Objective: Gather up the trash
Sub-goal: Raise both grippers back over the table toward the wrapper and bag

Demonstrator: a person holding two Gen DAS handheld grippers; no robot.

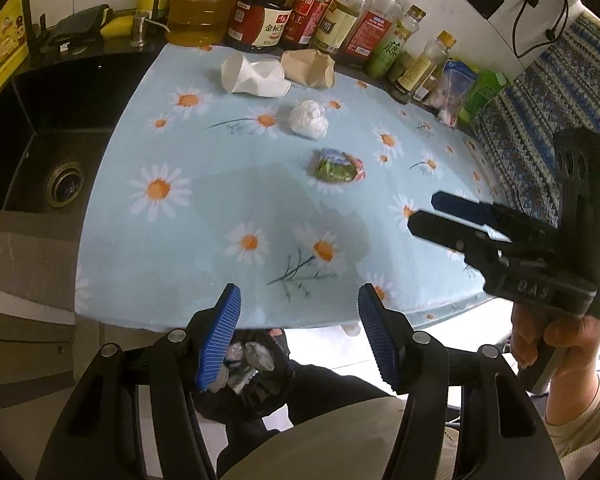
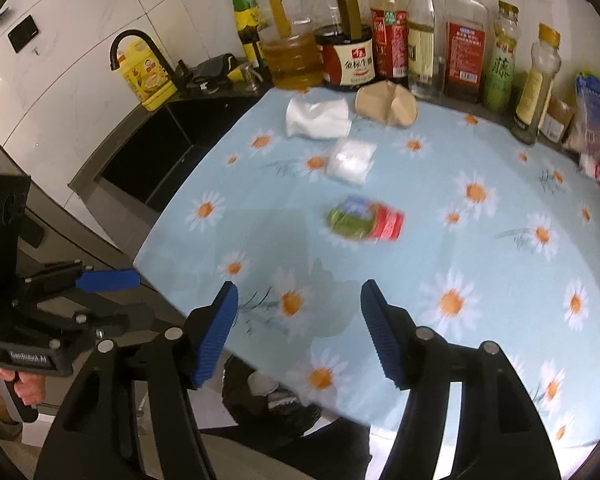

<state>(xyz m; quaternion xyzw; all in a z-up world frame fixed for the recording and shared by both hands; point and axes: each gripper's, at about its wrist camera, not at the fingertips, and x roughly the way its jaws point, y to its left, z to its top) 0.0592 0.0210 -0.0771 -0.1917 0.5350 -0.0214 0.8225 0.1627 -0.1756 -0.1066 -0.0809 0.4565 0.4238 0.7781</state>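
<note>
The left claw [image 1: 298, 334] hangs with its blue pads spread apart and nothing between them, over the near edge of the table [image 1: 188, 264]. Directly below it, off the table's edge, sits a black trash bag [image 1: 246, 376] with crumpled scraps already inside. The right claw [image 2: 298, 334] is likewise spread and empty, its jaws apart over the daisy-print cloth near the same edge, with the bag's mouth [image 2: 268, 396] just beneath and behind its left pad. In the left wrist view the right claw appears at the right, held by a hand [image 1: 552, 344] with a pale sleeve.

Out ahead of both claws, well clear of the pads, lies a crumpled green and red wrapper [image 1: 338, 166] around the middle of the table. Farther on is a white wad of paper or plastic [image 1: 309, 119]. Beyond that, near the back, a crushed white paper cup [image 1: 256, 76] lies on its side, touching or just beside a crushed brown paper cup [image 1: 310, 67]. A row of oil and sauce bottles [image 1: 260, 12] lines the wall behind, and a dark sink [image 1: 40, 152] sits left of the table.
</note>
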